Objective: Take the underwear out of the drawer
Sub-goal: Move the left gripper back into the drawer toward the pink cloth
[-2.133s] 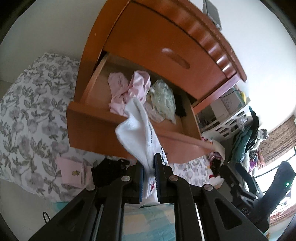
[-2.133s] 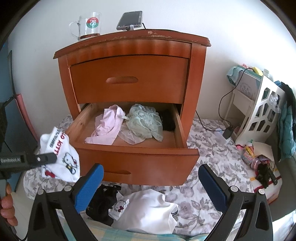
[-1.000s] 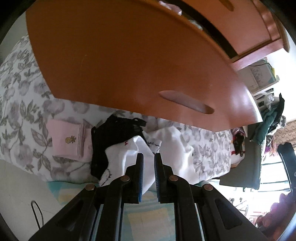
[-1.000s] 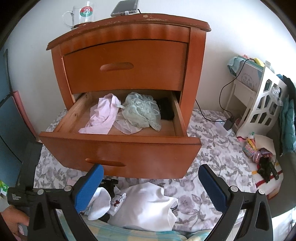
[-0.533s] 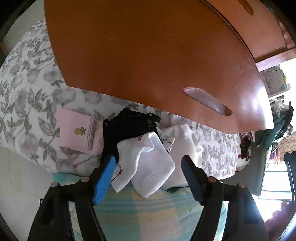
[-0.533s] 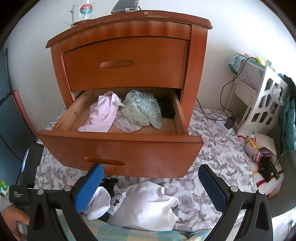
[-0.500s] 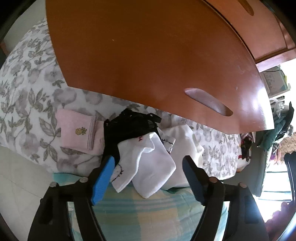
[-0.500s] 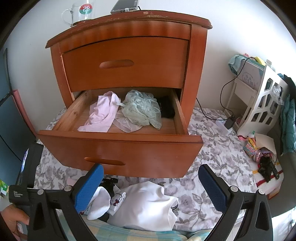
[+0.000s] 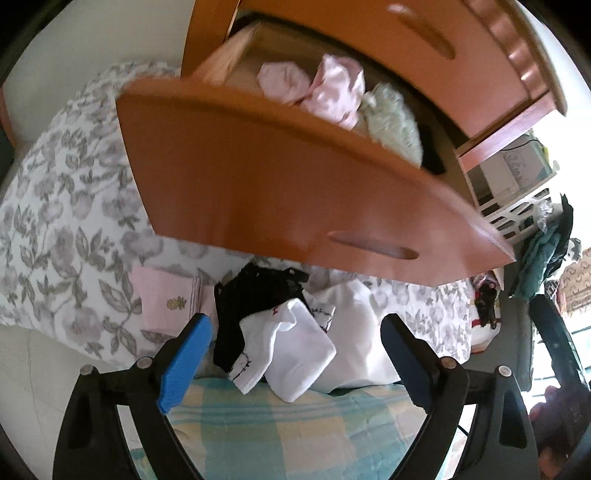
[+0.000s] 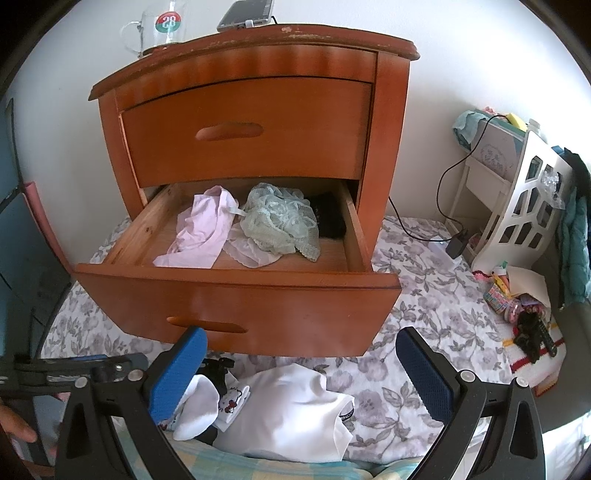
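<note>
Opening, left gripper (image 9: 291,356) hangs over white underwear (image 9: 286,349), pads clear of it. Right gripper (image 10: 301,373) spread, empty, facing drawer (image 10: 236,299).

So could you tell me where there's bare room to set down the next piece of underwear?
Free: floral sheet right of the open drawer, and left of the pink folded cloth. Crowded: the pile of white underwear and black underwear.

The open lower drawer (image 10: 236,302) of the nightstand (image 10: 258,122) holds three garments (image 10: 207,232) side by side. On the nightstand top, at 11 o'clock, stand a mug (image 10: 162,26) and a phone (image 10: 245,14). Before the drawer, at 6 o'clock, lies a heap of underwear (image 9: 291,343) on the floral sheet (image 9: 55,229).
</note>
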`<state>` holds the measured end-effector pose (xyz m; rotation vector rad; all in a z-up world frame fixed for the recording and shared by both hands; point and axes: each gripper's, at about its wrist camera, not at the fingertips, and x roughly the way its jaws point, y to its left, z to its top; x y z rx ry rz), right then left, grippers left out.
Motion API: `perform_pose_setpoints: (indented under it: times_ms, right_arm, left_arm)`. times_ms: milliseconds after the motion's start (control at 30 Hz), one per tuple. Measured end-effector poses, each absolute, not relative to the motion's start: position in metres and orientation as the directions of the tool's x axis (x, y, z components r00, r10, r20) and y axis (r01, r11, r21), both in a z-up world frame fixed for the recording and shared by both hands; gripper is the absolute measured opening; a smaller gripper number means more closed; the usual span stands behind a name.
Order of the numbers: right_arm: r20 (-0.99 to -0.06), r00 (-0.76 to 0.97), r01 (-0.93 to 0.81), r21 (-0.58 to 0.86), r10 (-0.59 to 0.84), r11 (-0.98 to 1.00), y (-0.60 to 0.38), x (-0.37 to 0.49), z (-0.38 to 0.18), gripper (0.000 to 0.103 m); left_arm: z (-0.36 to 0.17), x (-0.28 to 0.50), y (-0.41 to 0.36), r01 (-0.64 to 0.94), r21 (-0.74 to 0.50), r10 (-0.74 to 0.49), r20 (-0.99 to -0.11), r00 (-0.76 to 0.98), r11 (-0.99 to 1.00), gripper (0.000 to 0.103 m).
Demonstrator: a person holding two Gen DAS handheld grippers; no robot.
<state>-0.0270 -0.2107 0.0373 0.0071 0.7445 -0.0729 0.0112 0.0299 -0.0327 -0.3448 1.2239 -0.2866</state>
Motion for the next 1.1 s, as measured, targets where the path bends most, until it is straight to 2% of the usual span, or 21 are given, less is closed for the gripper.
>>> perform_pose_setpoints:
  times_ms: [200,367,600,767,833,1100]
  right_arm:
    - [-0.679,0.732,0.064,-0.02,-0.061,0.998,-0.211,-0.026,0.038,0.103]
    - [-0.672,0.737,0.069,-0.021,-0.065,0.997,-0.212,-0.025,0.039,0.103]
    - [-0.674,0.736,0.065,-0.022,-0.063,0.998,-0.212,-0.022,0.038,0.103]
    - [-0.674,0.736,0.064,-0.028,-0.066,0.998,-0.212,-0.018,0.038,0.103]
    - [-0.675,0.734,0.066,-0.031,-0.069,0.997,-0.213,-0.015,0.037,0.103]
    - [-0.673,0.736,0.064,-0.036,-0.071,0.997,-0.214,0.002,0.036,0.103]
  left_arm:
    - [-0.011,0.008,0.032,0.053,-0.416,-0.408,-0.844,0.35,0.908,0.093]
    - [0.024,0.001,0.03,0.134,-0.401,-0.418,-0.804,0.422,0.906,0.093]
    - [0.079,0.0,0.045,0.169,-0.343,-0.368,-0.68,0.634,0.924,0.093]
    - [0.079,0.012,0.058,0.134,-0.358,-0.354,-0.666,0.657,0.924,0.095]
    - [0.077,0.015,0.063,0.121,-0.358,-0.344,-0.668,0.66,0.926,0.099]
    - [0.065,0.03,0.07,0.089,-0.352,-0.318,-0.671,0.67,0.932,0.099]
